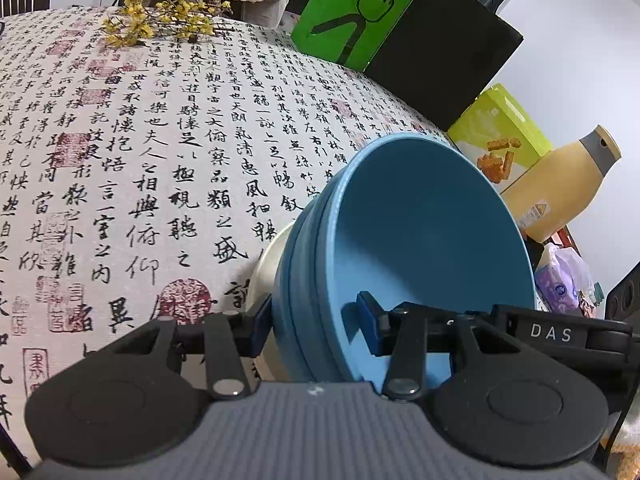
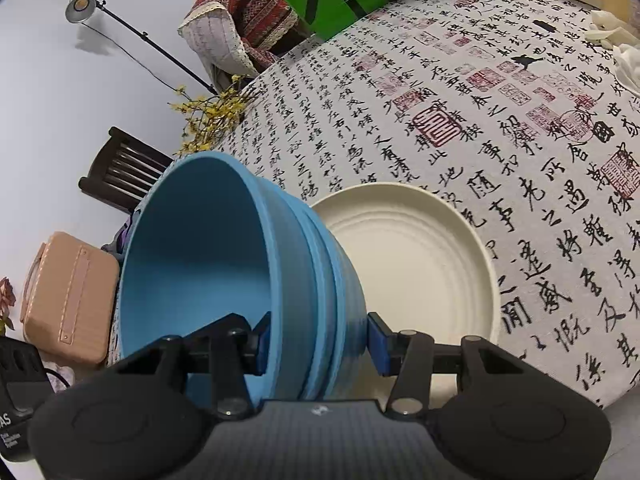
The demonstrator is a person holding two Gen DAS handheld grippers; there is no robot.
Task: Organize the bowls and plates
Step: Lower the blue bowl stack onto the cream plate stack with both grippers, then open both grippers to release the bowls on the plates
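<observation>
Lowering the stack of blue bowls [image 2: 240,280] onto the cream plate [image 2: 420,264] appears to be the step in hand, and it is best done level and centred. The stack is gripped from both sides: the left tongs [image 1: 316,330] are closed across one wall of the stack, one pad inside the top bowl and one outside, and the right tongs [image 2: 318,340] are closed likewise on the opposite wall. In both views the stack is tilted, at centre frame, with the plate just behind it at lower right of the right view. The tilt should be taken out before release, and both grips kept even so that the nested bowls are not pried apart. Whether the stack touches the plate cannot be told.

A calligraphy-printed cloth [image 1: 140,160] covers the worktop. Yellow blossoms [image 1: 160,20] lie at upper left, a green bag [image 1: 352,12] at top centre, a yellow bottle [image 1: 560,188] at right.
</observation>
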